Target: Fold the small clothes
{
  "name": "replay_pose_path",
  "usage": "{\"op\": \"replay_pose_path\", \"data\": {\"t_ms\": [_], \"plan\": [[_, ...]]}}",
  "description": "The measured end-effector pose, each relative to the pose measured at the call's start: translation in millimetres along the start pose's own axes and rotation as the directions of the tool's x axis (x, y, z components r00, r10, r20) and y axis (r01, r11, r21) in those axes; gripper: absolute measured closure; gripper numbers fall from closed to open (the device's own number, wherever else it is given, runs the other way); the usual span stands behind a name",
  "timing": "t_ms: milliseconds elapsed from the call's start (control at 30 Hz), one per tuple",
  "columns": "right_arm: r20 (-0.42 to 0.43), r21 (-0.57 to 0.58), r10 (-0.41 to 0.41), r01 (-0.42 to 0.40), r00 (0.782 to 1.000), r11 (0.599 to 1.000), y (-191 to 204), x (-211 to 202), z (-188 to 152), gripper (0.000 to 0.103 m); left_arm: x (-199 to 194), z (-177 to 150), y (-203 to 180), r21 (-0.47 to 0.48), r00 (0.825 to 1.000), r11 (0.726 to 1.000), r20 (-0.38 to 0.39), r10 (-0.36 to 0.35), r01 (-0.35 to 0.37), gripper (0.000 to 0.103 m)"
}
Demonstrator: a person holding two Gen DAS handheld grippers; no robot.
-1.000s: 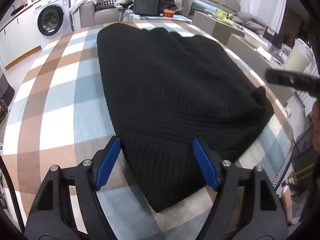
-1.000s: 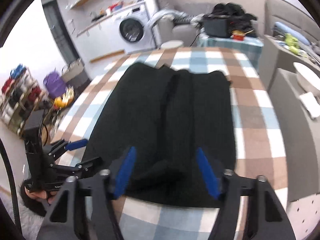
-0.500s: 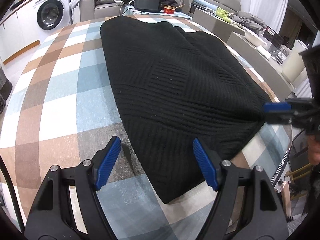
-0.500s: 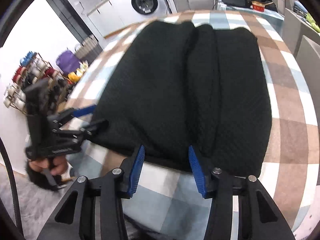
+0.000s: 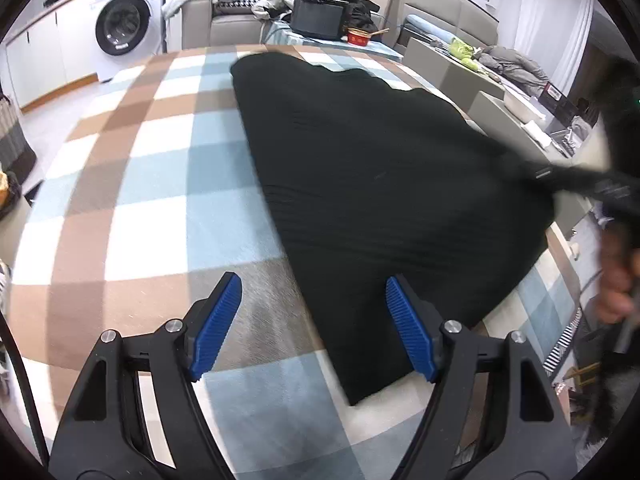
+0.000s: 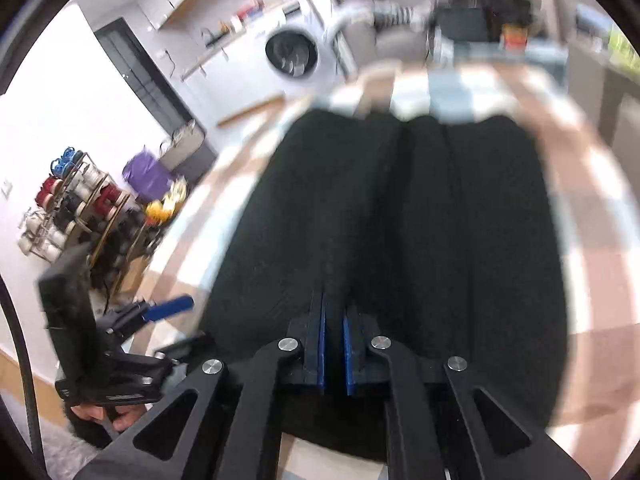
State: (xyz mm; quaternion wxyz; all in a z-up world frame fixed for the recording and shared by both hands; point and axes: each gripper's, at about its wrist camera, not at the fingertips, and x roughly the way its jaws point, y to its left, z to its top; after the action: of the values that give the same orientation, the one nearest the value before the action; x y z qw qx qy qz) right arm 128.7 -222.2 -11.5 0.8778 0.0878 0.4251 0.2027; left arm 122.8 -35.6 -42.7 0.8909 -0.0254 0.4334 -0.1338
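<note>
Now right gripper (image 6: 334, 316) angled down, clamped on black garment (image 6: 400, 240), left gripper (image 5: 312, 320) wide, empty.

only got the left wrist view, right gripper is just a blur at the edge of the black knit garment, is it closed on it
Observer: Yes. In the right wrist view the right gripper has its blue pads shut on the near edge of the black ribbed knit garment.
Operator: cloth flat ahead of it
Observer: No. Long folds run from the pads up the middle to the far edge.
Operator: where's my left gripper from there
Observer: The left gripper stands open beside the garment's near left corner, its pads not pressing on cloth.
</note>
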Motion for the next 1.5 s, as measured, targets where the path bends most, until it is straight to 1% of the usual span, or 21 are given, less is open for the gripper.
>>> {"op": "replay_pose_path", "data": {"t_ms": [67, 100, 167, 233, 367, 467, 533, 567, 600, 733, 833, 967, 1133, 1167, 1200, 1233, 1300, 1333, 1400, 1467, 1500], "plan": [[0.048, -0.008, -0.042, 0.043, 0.998, 0.999, 4.2, -23.6, 0.5, 0.097, -2.4, 2.8, -3.2, 0.011, 1.000, 1.000, 0.010, -0.005, 0.005, 0.031], [0.033, -0.010, -0.062, 0.063, 0.998, 0.998, 1.6, -24.1, -1.6, 0.097, -2.4, 4.3, -5.8, 0.017, 1.000, 1.000, 0.011, -0.024, 0.024, 0.030], [-0.050, 0.020, -0.131, 0.132, 0.990, 0.991, -15.5, -5.0, -11.2, 0.096, 0.8, 5.4, -11.9, 0.031, 0.999, 0.998, 0.007, -0.047, 0.046, 0.030], [-0.149, 0.044, -0.175, 0.184, 0.973, 0.982, -28.8, 19.8, -20.3, 0.092, 7.2, 4.0, -20.0, 0.057, 0.999, 0.998, -0.016, -0.041, 0.042, 0.031], [-0.128, 0.069, -0.107, 0.117, 0.986, 0.991, -36.1, 9.7, -21.0, 0.071, 12.7, -3.7, -30.2, 0.087, 0.997, 0.994, -0.048, -0.068, 0.072, 0.030], [-0.153, 0.036, -0.044, 0.050, 0.987, 0.998, -31.8, 8.2, -29.2, 0.071, 16.6, -8.1, -32.3, 0.086, 0.995, 0.993, -0.064, -0.073, 0.079, 0.030], [-0.191, -0.019, -0.080, 0.077, 0.978, 0.997, -29.4, 12.4, -39.0, 0.078, 20.0, -8.7, -30.7, 0.078, 0.994, 0.994, -0.078, -0.074, 0.080, 0.030], [-0.226, -0.060, -0.111, 0.100, 0.968, 0.993, -26.4, 15.8, -44.3, 0.081, 20.3, -9.3, -29.9, 0.077, 0.994, 0.994, -0.079, -0.077, 0.083, 0.030], [-0.225, -0.072, -0.111, 0.097, 0.968, 0.993, -26.2, 12.6, -43.8, 0.080, 19.9, -9.7, -28.4, 0.075, 0.994, 0.994, -0.077, -0.077, 0.083, 0.030], [-0.128, -0.009, -0.072, 0.071, 0.989, 0.997, -33.3, 1.3, -9.7, 0.073, 18.6, -5.6, -21.6, 0.050, 0.994, 0.995, -0.064, -0.083, 0.087, 0.030], [-0.086, 0.029, -0.074, 0.077, 0.994, 0.997, -37.4, 14.0, 19.8, 0.073, 17.7, -2.1, -15.8, 0.024, 0.995, 0.997, -0.056, -0.078, 0.079, 0.031], [-0.092, 0.089, -0.050, 0.059, 0.994, 0.994, -51.6, 62.1, 72.0, 0.070, 14.2, -0.3, -5.6, -0.013, 0.998, 0.999, -0.041, -0.048, 0.048, 0.031], [-0.145, 0.126, -0.045, 0.064, 0.988, 0.990, -70.3, 118.1, 111.0, 0.070, 14.3, 0.6, 11.6, -0.074, 0.999, 0.997, -0.036, -0.022, 0.020, 0.031], [-0.136, 0.129, -0.046, 0.064, 0.990, 0.990, -71.6, 124.9, 117.6, 0.074, 14.6, 1.1, 13.8, -0.081, 0.999, 0.997, -0.037, -0.025, 0.022, 0.031], [-0.117, 0.087, -0.068, 0.079, 0.991, 0.993, -67.4, 126.5, 124.8, 0.092, 14.8, 2.2, 16.1, -0.087, 0.999, 0.996, -0.038, -0.021, 0.018, 0.031], [-0.098, 0.045, -0.086, 0.090, 0.992, 0.995, -62.6, 125.1, 129.4, 0.095, 14.8, 2.8, 17.5, -0.090, 0.999, 0.996, -0.036, -0.017, 0.014, 0.031], [0.006, -0.033, -0.085, 0.085, 0.996, 0.996, -46.9, 105.6, 138.9, 0.096, 14.3, 4.7, 18.5, -0.091, 0.999, 0.996, -0.029, -0.016, 0.014, 0.030], [0.029, -0.061, -0.121, 0.122, 0.992, 0.991, -42.1, 99.9, 142.2, 0.096, 14.2, 6.0, 19.2, -0.094, 1.000, 0.996, -0.025, -0.017, 0.014, 0.031], [0.004, -0.063, -0.143, 0.143, 0.990, 0.988, -46.7, 104.5, 146.0, 0.095, 15.5, 8.0, 20.2, -0.098, 1.000, 0.995, -0.019, -0.023, 0.021, 0.031], [-0.096, -0.033, -0.191, 0.189, 0.977, 0.982, -62.0, 120.5, 143.2, 0.091, 17.0, 8.8, 19.4, -0.095, 1.000, 0.995, -0.022, -0.020, 0.018, 0.031], [-0.137, -0.005, -0.193, 0.194, 0.972, 0.981, -69.0, 122.3, 139.9, 0.091, 17.3, 9.5, 19.3, -0.092, 1.000, 0.996, -0.020, -0.021, 0.019, 0.031]]}}
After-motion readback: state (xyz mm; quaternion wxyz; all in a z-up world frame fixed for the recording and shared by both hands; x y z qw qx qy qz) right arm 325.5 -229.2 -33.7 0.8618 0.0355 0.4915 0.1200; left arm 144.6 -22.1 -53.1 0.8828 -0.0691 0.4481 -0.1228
